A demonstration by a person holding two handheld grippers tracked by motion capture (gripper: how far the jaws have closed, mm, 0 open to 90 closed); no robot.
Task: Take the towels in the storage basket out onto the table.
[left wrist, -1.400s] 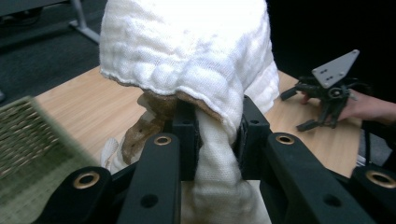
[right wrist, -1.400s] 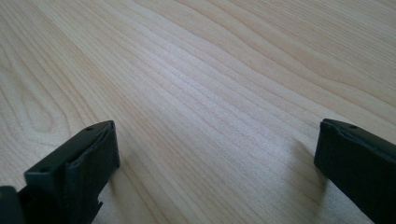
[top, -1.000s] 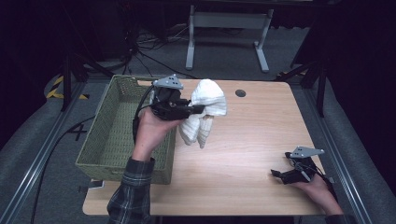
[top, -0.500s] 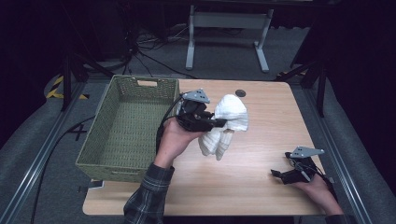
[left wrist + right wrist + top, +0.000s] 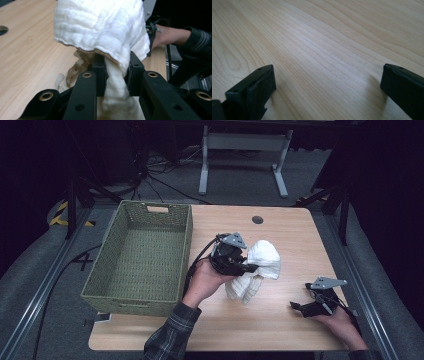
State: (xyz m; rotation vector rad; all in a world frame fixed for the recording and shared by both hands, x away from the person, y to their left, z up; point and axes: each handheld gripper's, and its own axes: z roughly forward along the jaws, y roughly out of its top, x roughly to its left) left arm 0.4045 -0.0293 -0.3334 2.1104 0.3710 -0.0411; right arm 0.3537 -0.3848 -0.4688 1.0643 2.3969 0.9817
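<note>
A white cloth [image 5: 255,270] with brown stains hangs bunched from my left gripper [image 5: 248,267], which is shut on it over the middle of the wooden table [image 5: 280,330]. In the left gripper view the cloth [image 5: 105,32] drapes over both jaws and a fold is pinched between them at my left gripper [image 5: 116,71]; its lower end reaches down to the tabletop. My right gripper [image 5: 300,307] rests low on the table at the front right, open. Its two fingertips [image 5: 254,87] stand wide apart in the right gripper view, with bare wood between them.
A green woven basket [image 5: 115,265] stands empty on the table's left side, close to the left hand. A round cable hole [image 5: 257,219] sits near the far edge. Black frame legs and cables lie on the floor behind.
My left gripper has carried the cloth rightward from beside the basket and down toward the table's middle. The right gripper has stayed still.
</note>
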